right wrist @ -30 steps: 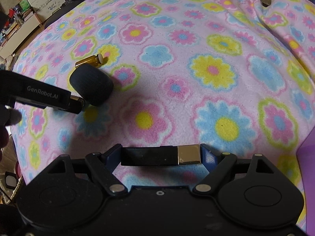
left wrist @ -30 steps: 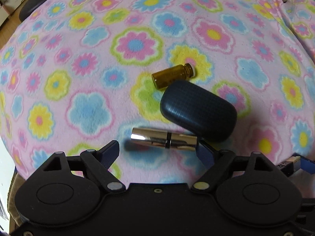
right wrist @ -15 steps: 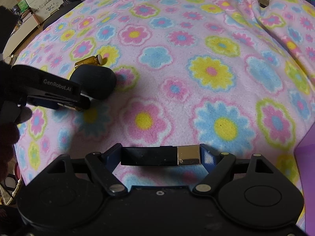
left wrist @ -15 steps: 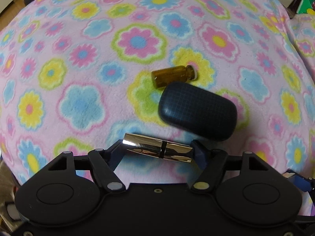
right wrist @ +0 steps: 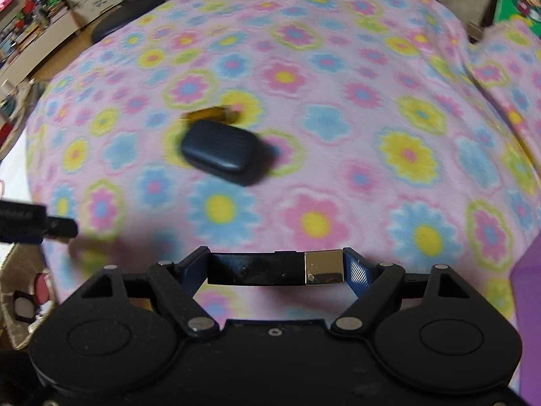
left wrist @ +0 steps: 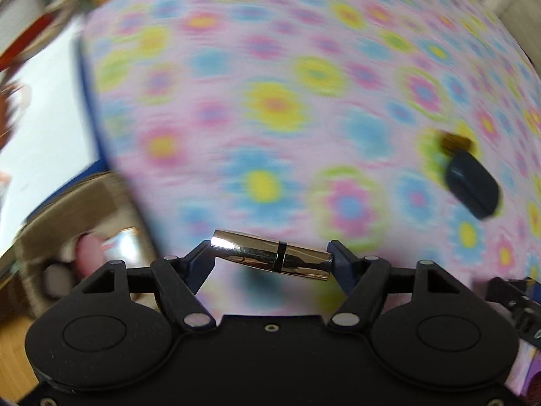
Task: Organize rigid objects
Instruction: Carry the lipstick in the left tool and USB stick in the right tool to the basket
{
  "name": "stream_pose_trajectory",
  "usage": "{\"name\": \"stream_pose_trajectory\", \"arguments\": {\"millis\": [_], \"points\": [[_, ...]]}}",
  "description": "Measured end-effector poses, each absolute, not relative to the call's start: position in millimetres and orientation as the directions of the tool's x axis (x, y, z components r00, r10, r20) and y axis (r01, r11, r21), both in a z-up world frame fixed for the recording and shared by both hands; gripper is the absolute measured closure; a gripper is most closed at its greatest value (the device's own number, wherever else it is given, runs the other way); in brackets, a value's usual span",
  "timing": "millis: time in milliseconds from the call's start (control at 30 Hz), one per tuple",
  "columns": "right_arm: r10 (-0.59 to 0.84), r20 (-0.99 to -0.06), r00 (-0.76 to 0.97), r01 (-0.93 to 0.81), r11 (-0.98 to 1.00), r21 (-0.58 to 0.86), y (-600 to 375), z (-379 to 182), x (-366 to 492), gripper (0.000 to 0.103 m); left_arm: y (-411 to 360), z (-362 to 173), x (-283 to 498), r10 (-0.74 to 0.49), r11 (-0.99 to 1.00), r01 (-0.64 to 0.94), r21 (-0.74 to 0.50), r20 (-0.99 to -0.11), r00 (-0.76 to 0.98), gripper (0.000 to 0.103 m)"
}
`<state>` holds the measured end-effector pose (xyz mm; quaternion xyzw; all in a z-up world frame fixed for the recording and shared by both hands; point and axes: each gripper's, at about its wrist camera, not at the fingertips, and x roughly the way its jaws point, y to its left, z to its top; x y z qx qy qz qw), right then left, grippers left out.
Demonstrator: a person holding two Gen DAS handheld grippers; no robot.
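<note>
Left gripper [left wrist: 271,254]: clenched on the shiny gold tube [left wrist: 270,255], lifted off the flower blanket [left wrist: 270,101].
Tube and fingers: lying crosswise, one end against each finger, tilted a little.
Tube feel: probably hard, light and slippery; end grip could slip, squeezing the middle looks safer.
Right gripper [right wrist: 275,267]: clenched on the black stick with gold cap [right wrist: 275,268], also crosswise, ends touching both fingers.
Stick feel: likely stiff and light, flat sides easier to hold.
Dark case [right wrist: 221,150]: resting on the blanket, well apart from both grippers.
Brown bottle [right wrist: 211,114]: lying down, touching or just behind the case.
Basket [right wrist: 20,291]: low on the left, off the blanket edge; maybe the drop spot.
</note>
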<state>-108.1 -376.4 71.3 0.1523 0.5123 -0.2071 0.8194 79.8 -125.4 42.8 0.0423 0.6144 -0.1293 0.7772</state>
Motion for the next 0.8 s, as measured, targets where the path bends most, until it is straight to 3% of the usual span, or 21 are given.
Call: {"name": "stream_pose_trajectory", "arguments": {"millis": [267, 533, 667, 800], "points": [[-0.094, -0.904, 0.416, 0.354, 0.933, 0.066, -262.6, 87.4, -48.6, 0.02, 19.4, 55.3, 87.2, -0.029, 0.998, -0.042, -0.044, -0.955, 0.296, 0.035], [0.026, -0.922, 0.387, 0.205, 0.972, 0.114, -132.2, 81.8, 1.7, 0.02, 92.4, 48.7, 87.9, 0.122, 0.976, -0.215, 0.044, -0.924, 0.364, 0.035], [0.066, -0.939, 0.337, 0.158, 0.979, 0.126, -82.9, 61.3, 17.4, 0.02, 108.8, 26.3, 89.9, 0.129, 0.971, -0.236, 0.049, -0.931, 0.341, 0.035], [0.07, -0.96, 0.271, 0.155, 0.981, 0.115, -54.2, 31.6, 26.2, 0.02, 131.2, 9.8, 87.0, 0.023, 0.961, -0.269, -0.055, -0.96, 0.28, 0.035]]}}
